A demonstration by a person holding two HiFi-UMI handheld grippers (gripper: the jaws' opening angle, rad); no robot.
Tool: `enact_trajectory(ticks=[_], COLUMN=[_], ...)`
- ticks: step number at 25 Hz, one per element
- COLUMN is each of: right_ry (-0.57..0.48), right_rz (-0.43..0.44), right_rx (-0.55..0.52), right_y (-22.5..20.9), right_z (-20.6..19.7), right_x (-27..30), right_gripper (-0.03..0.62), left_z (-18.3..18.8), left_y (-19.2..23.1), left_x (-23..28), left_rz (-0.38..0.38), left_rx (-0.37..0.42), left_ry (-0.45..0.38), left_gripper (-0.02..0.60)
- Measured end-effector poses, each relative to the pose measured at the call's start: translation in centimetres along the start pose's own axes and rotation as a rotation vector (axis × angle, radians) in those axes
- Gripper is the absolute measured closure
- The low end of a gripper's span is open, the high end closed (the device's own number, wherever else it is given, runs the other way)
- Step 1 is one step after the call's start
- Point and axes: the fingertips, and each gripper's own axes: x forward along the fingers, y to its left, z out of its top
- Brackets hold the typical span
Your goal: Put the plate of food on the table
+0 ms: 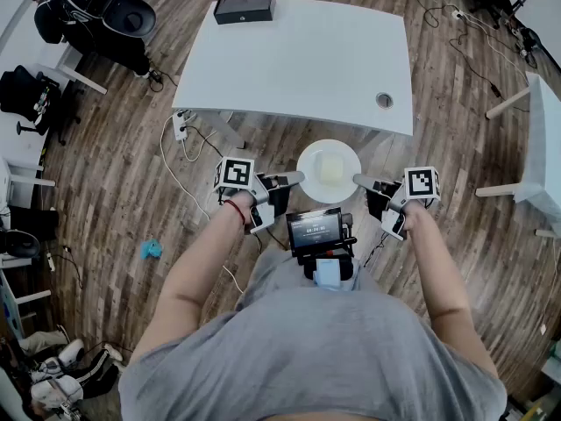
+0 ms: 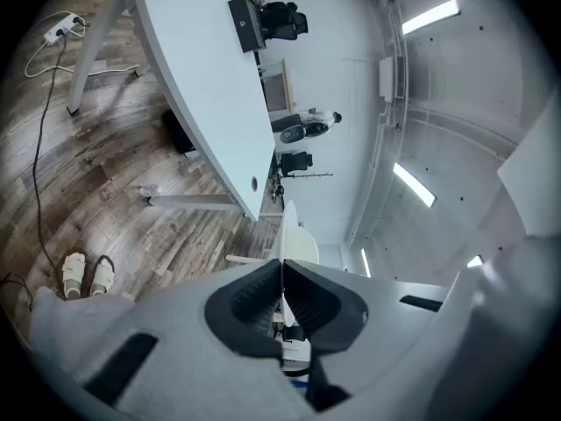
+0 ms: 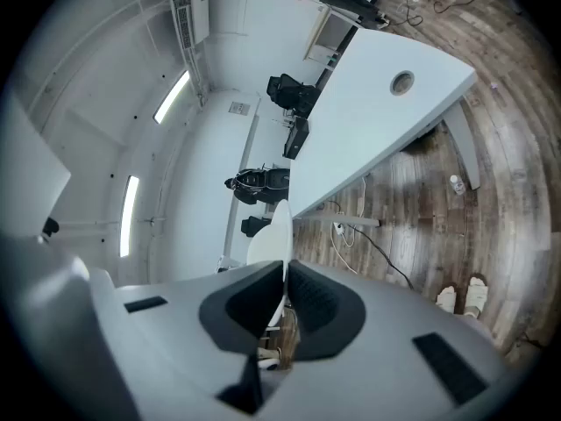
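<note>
A round white plate (image 1: 328, 171) with a pale yellow block of food (image 1: 330, 168) on it hangs in the air above the wooden floor, a little short of the white table (image 1: 307, 60). My left gripper (image 1: 298, 178) is shut on the plate's left rim and my right gripper (image 1: 359, 181) is shut on its right rim. In the left gripper view the plate (image 2: 289, 235) shows edge-on, rising out of the closed jaws. In the right gripper view the plate (image 3: 273, 235) stands edge-on too, pinched between the jaws.
A black box (image 1: 244, 7) lies at the table's far left corner, and a round cable hole (image 1: 384, 101) sits near its front right edge. Cables and a power strip (image 1: 181, 126) lie on the floor at left. Another white desk (image 1: 543, 147) stands at right.
</note>
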Motion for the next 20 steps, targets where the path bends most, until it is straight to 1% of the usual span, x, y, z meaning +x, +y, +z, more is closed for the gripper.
enact_trajectory(ticks=[9, 20], right_ry=[-0.008, -0.02], right_rz=[0.004, 0.014], right_rx=[-0.008, 0.031], right_y=[-0.18, -0.27], right_z=[0.22, 0.19], right_x=[-0.03, 0.12], right_gripper=[0.551, 0.551], left_z=[0.09, 0.23], left_y=[0.02, 0.16], left_x=[0.21, 0.23], left_rz=[-0.002, 0.0], left_rx=[0.003, 0.004], left_ry=[0.004, -0.004], left_gripper=[0.555, 0.555])
